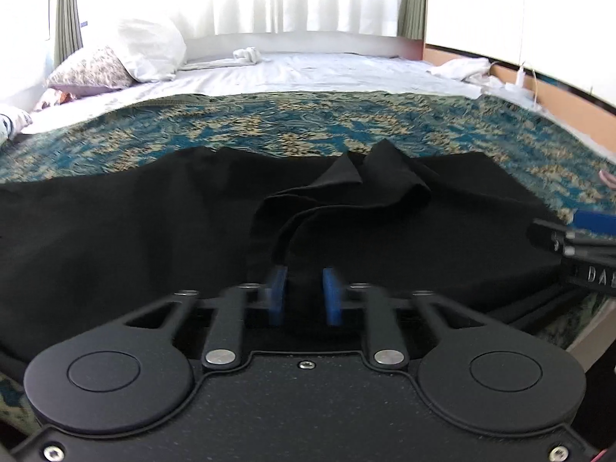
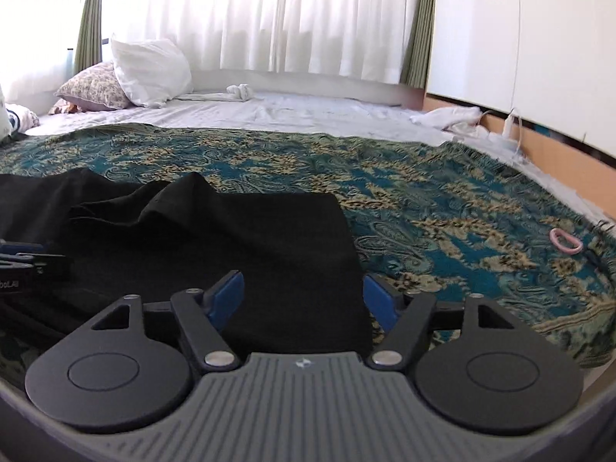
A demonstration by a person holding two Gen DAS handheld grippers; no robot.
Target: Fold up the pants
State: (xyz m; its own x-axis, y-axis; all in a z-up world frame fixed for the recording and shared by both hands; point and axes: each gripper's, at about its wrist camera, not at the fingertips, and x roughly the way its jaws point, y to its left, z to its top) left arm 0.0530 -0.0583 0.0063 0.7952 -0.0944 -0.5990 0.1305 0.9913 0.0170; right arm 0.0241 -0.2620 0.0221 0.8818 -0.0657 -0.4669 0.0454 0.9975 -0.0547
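The black pants [image 1: 154,231] lie spread across the teal-and-gold patterned bedspread [image 1: 308,123] on the bed, filling the near half of the left wrist view from 9 o'clock through to 3 o'clock. Their far edge runs wavy across the middle, with a rumpled fold [image 1: 358,184] standing up toward 12 o'clock. Beyond that edge the bedspread is open all the way to the white sheet [image 1: 308,73], where pillows [image 1: 115,57] sit at 10 o'clock.

From the right wrist view, the pants [image 2: 231,250] end in a straight side edge running from centre down toward 6 o'clock; to the right of it the bedspread [image 2: 442,200] lies bare, apart from a small pink ring [image 2: 566,241] near the bed's edge at 3 o'clock.

The left gripper [image 1: 304,296] has its blue pads [image 1: 276,294] drawn close with a narrow gap; dark cloth lies between them, but whether it is actually pinched I cannot tell. The right gripper [image 2: 304,300] is spread wide, one pad [image 2: 227,298] over the cloth, the other [image 2: 381,300] over the bedspread, straddling the pants' side edge and gripping nothing.
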